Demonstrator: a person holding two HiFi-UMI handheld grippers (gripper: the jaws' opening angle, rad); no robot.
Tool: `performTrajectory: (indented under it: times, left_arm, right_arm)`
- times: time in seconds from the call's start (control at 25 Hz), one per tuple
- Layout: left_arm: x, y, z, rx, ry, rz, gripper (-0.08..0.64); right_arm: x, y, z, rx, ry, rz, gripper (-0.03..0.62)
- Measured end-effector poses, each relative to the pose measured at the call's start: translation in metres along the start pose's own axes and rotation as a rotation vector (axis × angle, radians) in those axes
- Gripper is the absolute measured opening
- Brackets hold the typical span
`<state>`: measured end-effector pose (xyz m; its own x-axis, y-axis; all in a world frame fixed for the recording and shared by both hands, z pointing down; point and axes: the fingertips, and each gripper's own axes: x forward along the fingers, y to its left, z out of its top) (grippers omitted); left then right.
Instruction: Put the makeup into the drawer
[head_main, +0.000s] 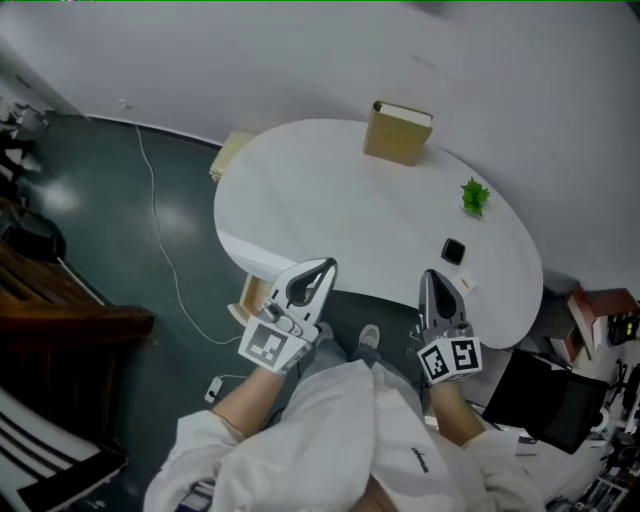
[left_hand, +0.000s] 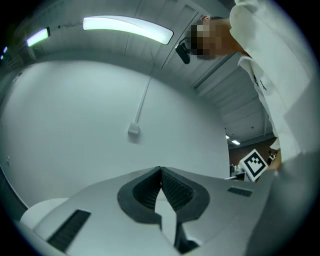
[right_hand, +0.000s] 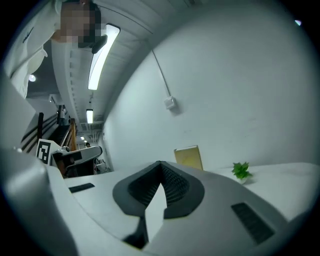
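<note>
While they are hovering over the near edge of the rounded white table (head_main: 330, 190), the white-and-grey left gripper (head_main: 322, 266) and the matching right gripper (head_main: 428, 276) are each showing jaws pressed together on nothing.

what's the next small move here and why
Probably open the right gripper and ease it forward to the small black case, likely the makeup: its jaws are shut on nothing, and the case lies just ahead of it on the table.
</note>
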<state>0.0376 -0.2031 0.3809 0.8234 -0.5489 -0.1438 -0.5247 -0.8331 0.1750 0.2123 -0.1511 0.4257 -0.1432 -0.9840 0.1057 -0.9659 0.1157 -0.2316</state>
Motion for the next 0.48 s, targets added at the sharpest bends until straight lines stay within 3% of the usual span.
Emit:
performTrajectory:
  times: [0.24, 0.48]
  left_arm:
    - [0.012, -0.007, 0.073, 0.156, -0.081, 0.041, 0.026]
    - [0.007, -0.003, 0.115, 0.262, -0.127, 0.118, 0.026]
  right_arm:
    - [-0.045, -0.033, 0.066, -0.064, -0.134, -0.084, 0.017]
    - [-0.092, -0.076, 0.111, -0.097, -0.252, -0.206, 0.017]
